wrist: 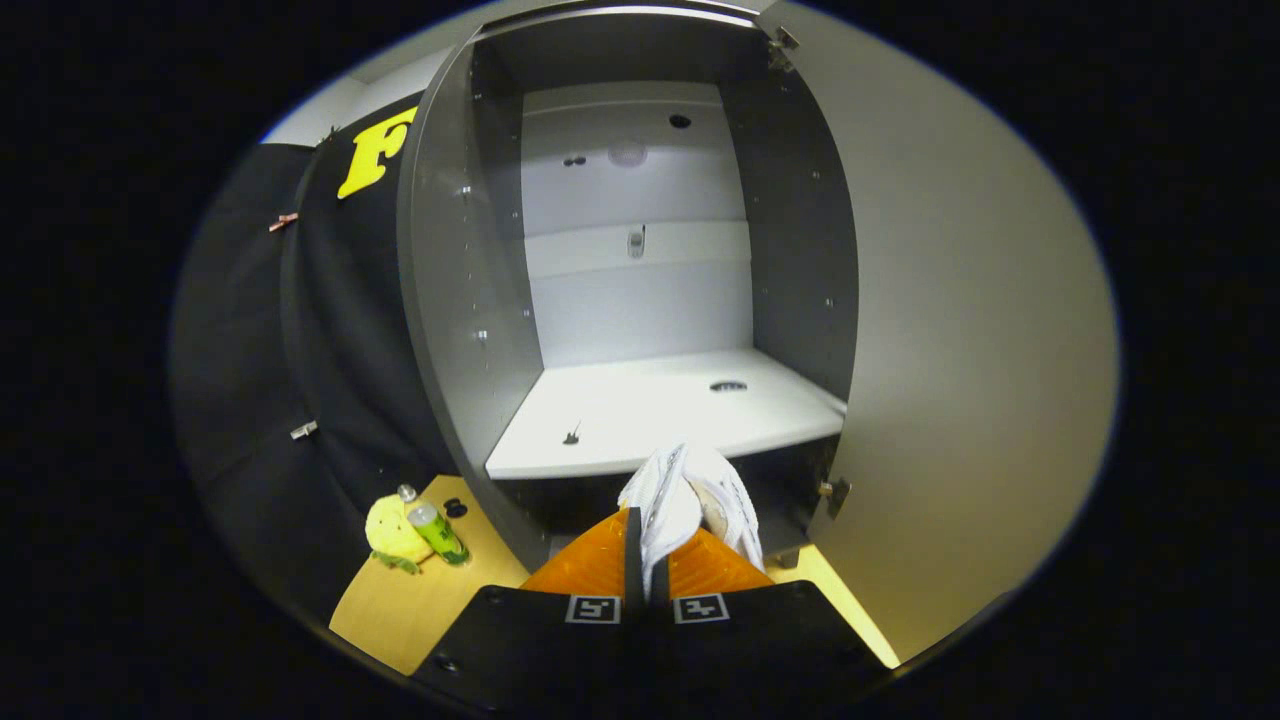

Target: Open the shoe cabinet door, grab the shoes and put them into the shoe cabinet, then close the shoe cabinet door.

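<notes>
My gripper (648,560) is shut on a white shoe (690,500); both orange fingers (585,565) pinch its edge, and the shoe hangs forward just beyond them. Straight ahead stands the grey shoe cabinet (450,300) with its door (960,350) swung wide open to the right. Its white shelf (650,410) lies bare just beyond and slightly above the shoe, with a small dark hole and a small peg on it. The shoe is in front of the shelf's front edge, below its level.
A yellow plush toy (392,532) and a green bottle (436,530) sit on the wooden floor (420,600) left of the cabinet. The open door bounds the space on the right; the cabinet's left wall bounds it on the left.
</notes>
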A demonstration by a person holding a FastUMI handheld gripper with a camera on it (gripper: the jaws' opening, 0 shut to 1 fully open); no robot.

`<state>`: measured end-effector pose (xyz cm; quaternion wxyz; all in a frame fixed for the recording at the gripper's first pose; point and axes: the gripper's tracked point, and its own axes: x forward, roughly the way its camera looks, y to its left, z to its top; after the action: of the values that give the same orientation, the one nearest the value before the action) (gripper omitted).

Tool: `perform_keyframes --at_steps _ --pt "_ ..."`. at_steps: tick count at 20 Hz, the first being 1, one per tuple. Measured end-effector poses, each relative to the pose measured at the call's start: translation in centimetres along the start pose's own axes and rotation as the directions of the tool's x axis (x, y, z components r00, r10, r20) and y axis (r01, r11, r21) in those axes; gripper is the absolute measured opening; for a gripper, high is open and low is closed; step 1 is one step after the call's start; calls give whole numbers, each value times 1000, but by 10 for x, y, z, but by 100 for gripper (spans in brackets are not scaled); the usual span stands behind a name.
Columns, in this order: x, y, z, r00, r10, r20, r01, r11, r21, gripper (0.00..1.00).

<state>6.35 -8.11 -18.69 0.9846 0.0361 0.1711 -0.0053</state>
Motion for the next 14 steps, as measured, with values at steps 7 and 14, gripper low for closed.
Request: perform_keyframes --at_steps 7,14 --pt "74 -6 64 996 48 82 -49 999 12 4" --pt "172 -12 71 992 49 117 -67 987 149 4"
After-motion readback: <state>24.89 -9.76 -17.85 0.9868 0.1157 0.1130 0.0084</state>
